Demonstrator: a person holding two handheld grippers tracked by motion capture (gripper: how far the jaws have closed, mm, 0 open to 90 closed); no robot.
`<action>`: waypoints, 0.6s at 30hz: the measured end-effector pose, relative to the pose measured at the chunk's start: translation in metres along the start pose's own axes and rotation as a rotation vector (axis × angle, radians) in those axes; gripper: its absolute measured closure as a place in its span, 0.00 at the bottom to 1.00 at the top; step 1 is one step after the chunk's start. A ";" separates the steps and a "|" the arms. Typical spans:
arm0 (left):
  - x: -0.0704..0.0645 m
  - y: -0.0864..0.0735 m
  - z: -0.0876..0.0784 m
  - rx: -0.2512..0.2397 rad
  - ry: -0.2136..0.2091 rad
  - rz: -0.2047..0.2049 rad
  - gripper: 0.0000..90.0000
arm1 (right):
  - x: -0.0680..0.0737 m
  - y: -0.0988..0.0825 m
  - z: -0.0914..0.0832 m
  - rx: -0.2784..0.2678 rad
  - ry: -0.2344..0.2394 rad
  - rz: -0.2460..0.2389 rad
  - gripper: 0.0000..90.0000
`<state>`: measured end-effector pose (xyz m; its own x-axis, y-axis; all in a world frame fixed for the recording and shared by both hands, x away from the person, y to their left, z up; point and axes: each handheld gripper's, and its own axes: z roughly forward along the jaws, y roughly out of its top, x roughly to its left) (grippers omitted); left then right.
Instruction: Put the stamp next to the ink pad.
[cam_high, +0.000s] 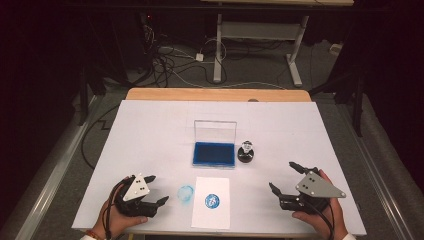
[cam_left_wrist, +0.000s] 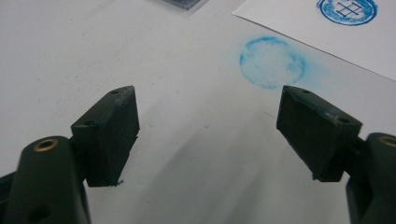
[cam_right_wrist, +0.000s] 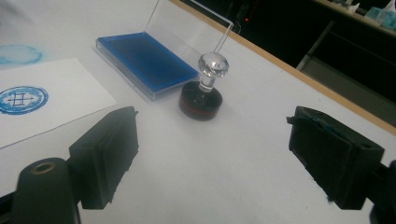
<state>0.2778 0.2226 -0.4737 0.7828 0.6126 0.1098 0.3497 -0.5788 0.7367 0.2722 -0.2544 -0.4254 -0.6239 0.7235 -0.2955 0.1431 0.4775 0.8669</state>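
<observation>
I have both claws resting low at the near edge of the white tabletop (cam_high: 150, 125), jaws spread wide apart and empty: the left claw (cam_high: 156, 191) near the left corner, the right claw (cam_high: 282, 177) on the other side. Between them lies the sheet of paper (cam_high: 212, 215), flat and matte, bearing a crisp round blue stamp print (cam_high: 212, 201). Just beside its left edge, a fainter smudged blue ring (cam_high: 185, 193) sits on the tabletop itself, likely a stray impression. The stamp (cam_high: 246, 152) stands upright just right of the ink pad (cam_high: 214, 153), near it but apart; it has a dark round base and a faceted clear knob, easy to pinch from above. The pad's clear hinged lid (cam_high: 215, 131) stands open, exposing dense blue felt, so I judge re-inking is ready.
</observation>
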 end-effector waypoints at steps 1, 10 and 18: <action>0.000 0.000 0.000 -0.002 0.001 -0.003 0.22 | 0.000 -0.003 -0.001 0.003 -0.001 0.008 0.17; -0.001 0.002 -0.005 -0.021 0.013 -0.016 0.22 | 0.009 -0.031 -0.010 0.026 0.003 0.023 0.19; -0.005 0.003 -0.007 -0.016 0.020 0.011 0.22 | 0.012 -0.030 -0.008 0.045 0.020 0.006 0.18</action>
<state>0.2711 0.2213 -0.4679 0.7757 0.6173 0.1309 0.3329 -0.5765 0.7462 0.2543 -0.2637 -0.4517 -0.6380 0.7167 -0.2816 0.1810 0.4951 0.8498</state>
